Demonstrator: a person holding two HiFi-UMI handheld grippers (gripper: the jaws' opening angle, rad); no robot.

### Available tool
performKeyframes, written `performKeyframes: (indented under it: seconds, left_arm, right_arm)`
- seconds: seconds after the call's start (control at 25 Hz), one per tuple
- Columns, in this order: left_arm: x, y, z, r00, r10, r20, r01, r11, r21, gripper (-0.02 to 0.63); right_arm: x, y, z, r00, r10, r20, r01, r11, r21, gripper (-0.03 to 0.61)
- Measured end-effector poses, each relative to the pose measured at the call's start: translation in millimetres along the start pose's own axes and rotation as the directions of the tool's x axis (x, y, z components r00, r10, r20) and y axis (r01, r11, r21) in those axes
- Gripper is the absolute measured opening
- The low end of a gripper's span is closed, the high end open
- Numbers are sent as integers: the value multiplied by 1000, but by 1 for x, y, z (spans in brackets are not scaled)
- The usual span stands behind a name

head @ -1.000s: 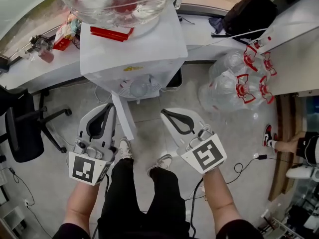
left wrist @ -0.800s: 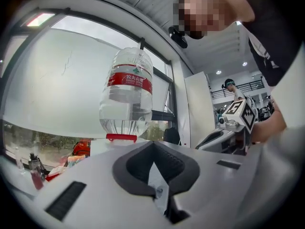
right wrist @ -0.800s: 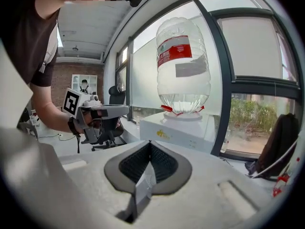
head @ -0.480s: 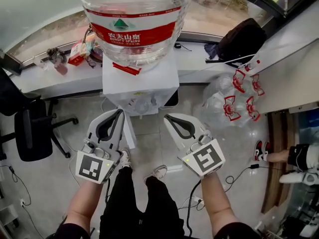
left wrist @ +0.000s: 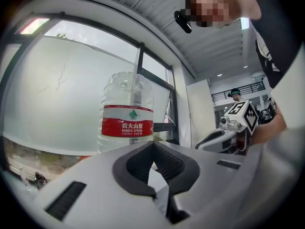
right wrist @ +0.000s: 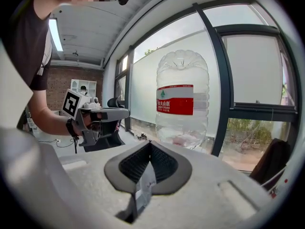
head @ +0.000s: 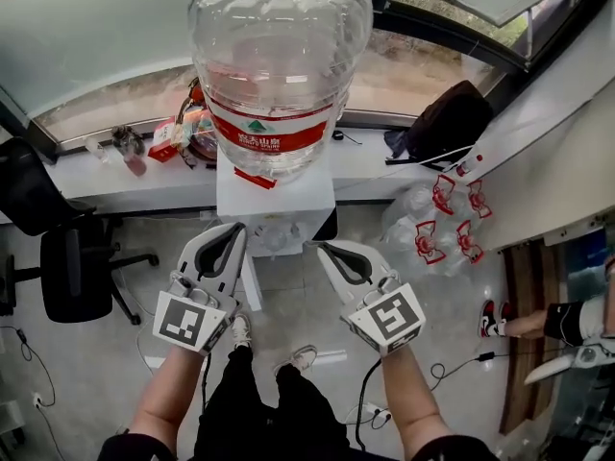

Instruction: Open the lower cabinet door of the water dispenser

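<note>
The white water dispenser stands against the window ledge, with a big clear bottle with a red label upside down on top. A narrow white panel juts out from its lower front toward my feet, seen edge-on. My left gripper and right gripper hang side by side in front of the dispenser, both shut on nothing and touching nothing. In the left gripper view the left gripper points level at the bottle. The right gripper also faces the bottle.
A black office chair stands at the left. Several empty bottles with red handles lie on the floor to the right. A black bag and clutter sit on the ledge. Cables cross the floor; another person's foot is at right.
Both grippers have risen together in front of the dispenser, still shut. The head view has lifted, so the whole bottle now shows and the dispenser looks smaller.
</note>
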State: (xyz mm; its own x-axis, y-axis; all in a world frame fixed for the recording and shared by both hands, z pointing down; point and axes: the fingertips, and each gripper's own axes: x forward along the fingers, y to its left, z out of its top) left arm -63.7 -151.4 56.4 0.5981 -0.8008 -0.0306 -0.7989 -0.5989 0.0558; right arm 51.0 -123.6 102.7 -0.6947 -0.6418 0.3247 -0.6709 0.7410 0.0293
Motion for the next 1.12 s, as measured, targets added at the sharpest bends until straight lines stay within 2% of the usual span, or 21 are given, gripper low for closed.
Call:
performKeyframes:
  seconds: [0.32,0.48,0.92,1.12]
  left_arm:
    - [-9,12,48,1000,13,21,-14,999,44,8]
    - [-18,19,63,999,35,-6,-35,999,37,8]
    - [-51,30,124,992,63,113,-70,996,57,8]
    - [-72,39,143,982,111,156,-119,992,46,8]
  right_arm:
    - [-14,3,40,997,-37,64,32,997,67,3]
    - [-26,-5,54,992,-82,99,72,992,101,3]
    - [-67,-43,89,965,-212,156,202,976,76,3]
    - [-89,-56,102,945,-269,184,261,963,70,3]
